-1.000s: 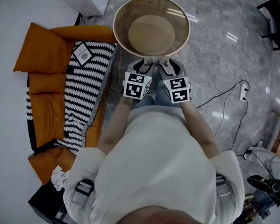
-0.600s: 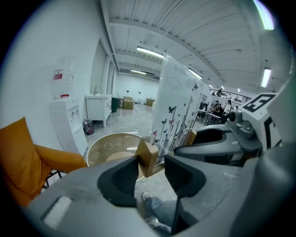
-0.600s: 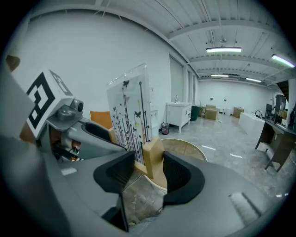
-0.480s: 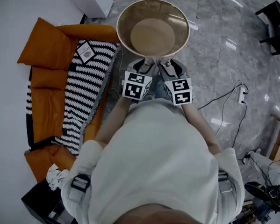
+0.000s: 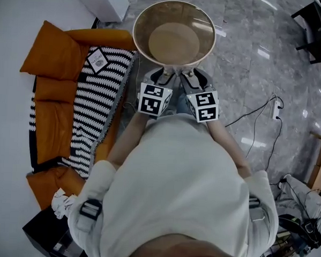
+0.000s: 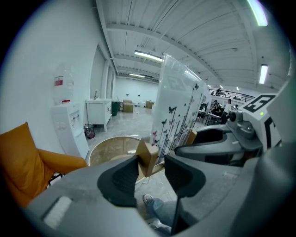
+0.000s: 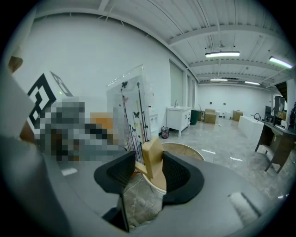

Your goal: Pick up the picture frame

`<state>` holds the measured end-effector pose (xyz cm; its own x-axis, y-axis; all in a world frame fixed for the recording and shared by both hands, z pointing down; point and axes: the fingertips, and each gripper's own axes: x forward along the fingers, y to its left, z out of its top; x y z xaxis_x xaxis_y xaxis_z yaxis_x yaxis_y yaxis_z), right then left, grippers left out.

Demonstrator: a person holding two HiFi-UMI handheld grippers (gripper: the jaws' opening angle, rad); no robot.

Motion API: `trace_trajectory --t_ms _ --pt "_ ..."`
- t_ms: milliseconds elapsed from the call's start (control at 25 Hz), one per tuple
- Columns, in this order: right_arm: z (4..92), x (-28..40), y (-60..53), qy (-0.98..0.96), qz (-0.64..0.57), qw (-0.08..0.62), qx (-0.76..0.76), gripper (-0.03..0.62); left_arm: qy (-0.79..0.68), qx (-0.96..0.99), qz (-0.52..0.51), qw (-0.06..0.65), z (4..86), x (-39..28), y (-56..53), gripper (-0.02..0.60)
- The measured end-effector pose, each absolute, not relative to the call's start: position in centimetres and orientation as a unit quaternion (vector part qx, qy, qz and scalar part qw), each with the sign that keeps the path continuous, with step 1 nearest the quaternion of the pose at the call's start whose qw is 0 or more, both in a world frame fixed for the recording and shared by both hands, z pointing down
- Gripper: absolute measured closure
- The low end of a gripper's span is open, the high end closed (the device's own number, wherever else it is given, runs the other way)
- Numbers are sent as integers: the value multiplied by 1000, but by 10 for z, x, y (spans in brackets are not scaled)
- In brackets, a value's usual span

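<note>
Grey marble floor (image 5: 250, 55) runs under the whole scene, and on it stands a round table (image 5: 144, 16) with a glass top. On the near side of the table a person in a white top (image 5: 178, 196) holds both grippers side by side, just short of the table's near rim. The left gripper (image 5: 166, 73) has its jaws clamped on a wooden foot (image 6: 148, 157) at one end of the picture frame (image 6: 178, 106). The right gripper (image 5: 189, 74) has its jaws closed on the wooden foot (image 7: 152, 155) at the other end. The frame is a clear panel printed with butterflies and thin stems. It stands upright between the two grippers, rising above their jaws, off the table and at its near rim. Left of the table lies an orange couch (image 5: 49, 108) with a black-and-white striped blanket (image 5: 94, 105) over it. Right of the table a cable and power strip (image 5: 278, 104) trail across the floor. Beyond the table, against the far wall, are a white water dispenser (image 6: 64, 125) and a white cabinet (image 6: 98, 111).
</note>
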<state>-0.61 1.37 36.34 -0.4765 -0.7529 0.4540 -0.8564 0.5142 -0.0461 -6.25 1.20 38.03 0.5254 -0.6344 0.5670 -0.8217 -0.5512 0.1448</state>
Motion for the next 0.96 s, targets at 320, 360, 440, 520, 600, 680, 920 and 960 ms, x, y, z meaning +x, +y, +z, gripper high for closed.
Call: trace_trajectory --t_ms 320,360,440,520,600,680,920,960 --pt "362 -8 13 -851 130 200 469 411 -432 848 226 210 381 -65 12 403" --pt "363 -9 13 -851 130 199 468 411 -432 847 226 211 381 -66 12 403" --pt "364 -11 12 -852 131 199 467 411 -434 846 225 212 382 -67 11 403" --pt "366 -13 11 -852 131 201 465 411 -436 845 224 214 384 -69 10 403" --pt "366 -14 10 -853 131 202 464 411 -437 844 223 216 385 -71 10 403" --pt "366 -16 10 -853 130 204 462 413 -438 844 222 218 385 -72 10 403" --pt "368 -18 5 -854 126 206 461 413 -440 842 220 220 387 -75 5 403" --pt "368 -18 4 -854 126 206 461 413 -440 842 220 219 387 -75 4 403"
